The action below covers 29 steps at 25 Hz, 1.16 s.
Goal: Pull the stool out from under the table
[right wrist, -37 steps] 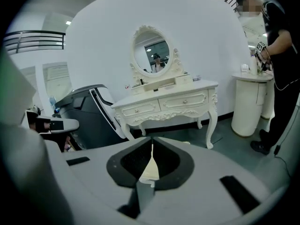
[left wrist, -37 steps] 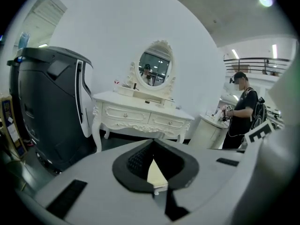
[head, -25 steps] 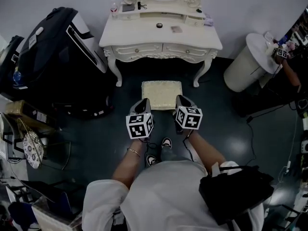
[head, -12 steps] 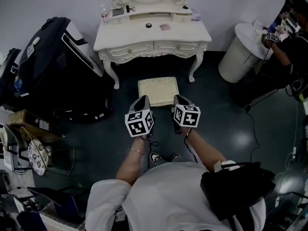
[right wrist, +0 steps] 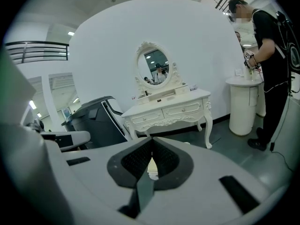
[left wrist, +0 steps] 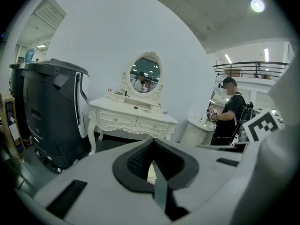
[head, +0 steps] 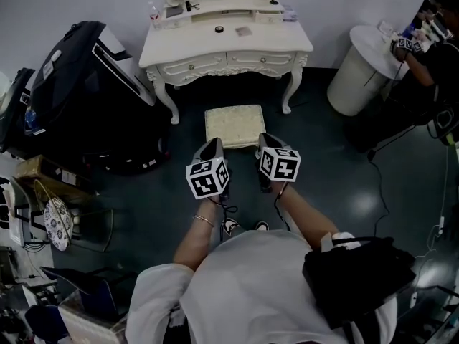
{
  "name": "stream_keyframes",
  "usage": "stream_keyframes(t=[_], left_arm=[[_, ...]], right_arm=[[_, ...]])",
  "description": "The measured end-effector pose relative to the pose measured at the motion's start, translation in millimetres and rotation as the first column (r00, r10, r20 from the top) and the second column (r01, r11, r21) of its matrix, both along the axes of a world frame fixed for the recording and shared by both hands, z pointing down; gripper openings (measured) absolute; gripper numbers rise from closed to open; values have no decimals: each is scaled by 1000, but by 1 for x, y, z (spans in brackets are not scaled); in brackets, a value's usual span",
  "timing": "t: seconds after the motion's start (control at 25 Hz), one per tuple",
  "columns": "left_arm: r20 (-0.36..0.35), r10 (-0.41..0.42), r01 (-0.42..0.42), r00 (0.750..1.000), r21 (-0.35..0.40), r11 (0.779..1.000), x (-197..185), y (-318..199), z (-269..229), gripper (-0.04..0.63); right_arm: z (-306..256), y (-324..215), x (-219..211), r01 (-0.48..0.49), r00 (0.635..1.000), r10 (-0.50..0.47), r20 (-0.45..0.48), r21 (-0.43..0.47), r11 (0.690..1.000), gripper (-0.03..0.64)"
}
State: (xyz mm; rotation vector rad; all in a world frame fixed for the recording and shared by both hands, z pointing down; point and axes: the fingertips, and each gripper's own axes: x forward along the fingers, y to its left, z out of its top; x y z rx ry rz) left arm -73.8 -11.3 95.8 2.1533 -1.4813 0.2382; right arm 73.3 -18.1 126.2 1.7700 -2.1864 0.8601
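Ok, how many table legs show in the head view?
2: the left front leg, up-left of the stool, and the right front leg, up-right of it. Rear legs may be hidden under the tabletop.

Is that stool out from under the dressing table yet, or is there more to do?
Looks essentially done: the stool stands out in front of the table. In hand: nothing; the left hand-held gripper and right hand-held gripper are shut and empty by its near edge. Left: apparently nothing.
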Motion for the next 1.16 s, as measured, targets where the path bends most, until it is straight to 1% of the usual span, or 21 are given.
stream_keyframes(t=[0.2, 0.36, 0.72, 1.16], left_arm=[[9, 4, -4, 1000, 14, 1000, 5, -1, -7, 11], [6, 6, -7, 1000, 27, 1000, 9, -1, -13, 11], [30, 5, -6, 1000, 27, 1000, 18, 1, -14, 11], [15, -15, 15, 1000, 20, 1000, 23, 4, -9, 10]], right_arm=[[-10, 1, 0, 37, 999, -37, 8, 22, 999, 0], [-15, 2, -2, 64, 998, -64, -18, 32, 997, -2], [-14, 5, 4, 79, 997, -79, -20, 25, 997, -2], [-9, 7, 4, 101, 995, -100, -30, 18, 995, -2]])
